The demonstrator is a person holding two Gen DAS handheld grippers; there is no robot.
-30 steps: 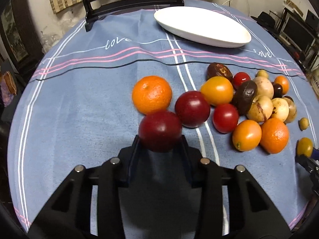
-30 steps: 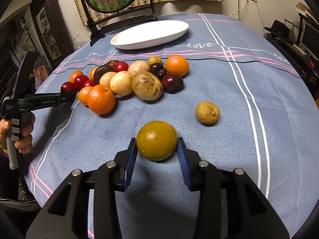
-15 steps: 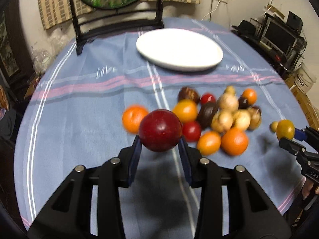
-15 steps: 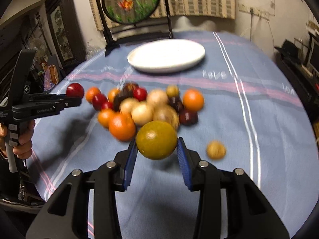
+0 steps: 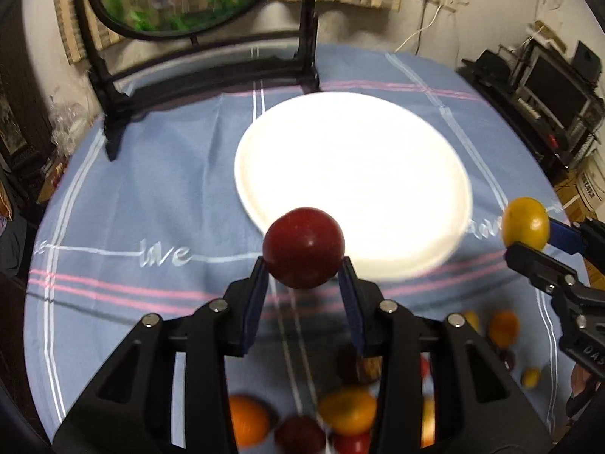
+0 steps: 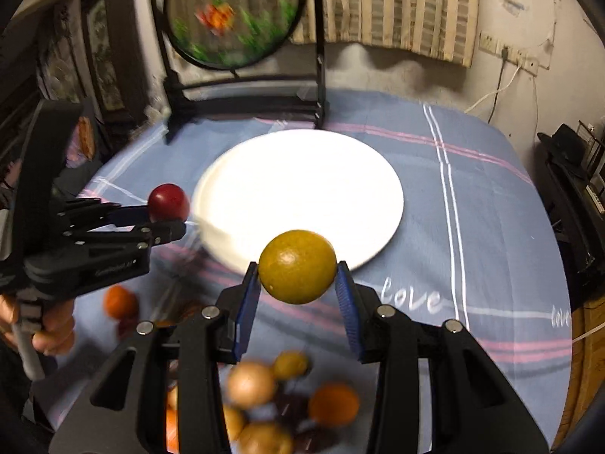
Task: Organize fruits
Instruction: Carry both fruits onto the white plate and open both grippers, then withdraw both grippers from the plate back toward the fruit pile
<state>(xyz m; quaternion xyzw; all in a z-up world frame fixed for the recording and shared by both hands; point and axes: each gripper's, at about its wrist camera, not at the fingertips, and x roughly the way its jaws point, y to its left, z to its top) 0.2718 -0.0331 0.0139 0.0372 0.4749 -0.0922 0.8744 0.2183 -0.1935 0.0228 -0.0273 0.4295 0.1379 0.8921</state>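
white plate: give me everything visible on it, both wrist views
The white plate is a wide, round, shallow dish, smooth and glossy like ceramic or melamine, though glare and blur wash out detail. It lies flat on the blue tablecloth, in front of the black stand. Nothing shows on it. A dark red fruit in the left gripper and a yellow-green fruit in the right gripper overlap its near rim in view; contact isn't evident.

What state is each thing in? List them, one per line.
left gripper: shut on the red fruit, held in the air
right gripper: shut on the yellow fruit, held in the air
white plate: empty, flat on the tablecloth
fruit pile: loose on the cloth
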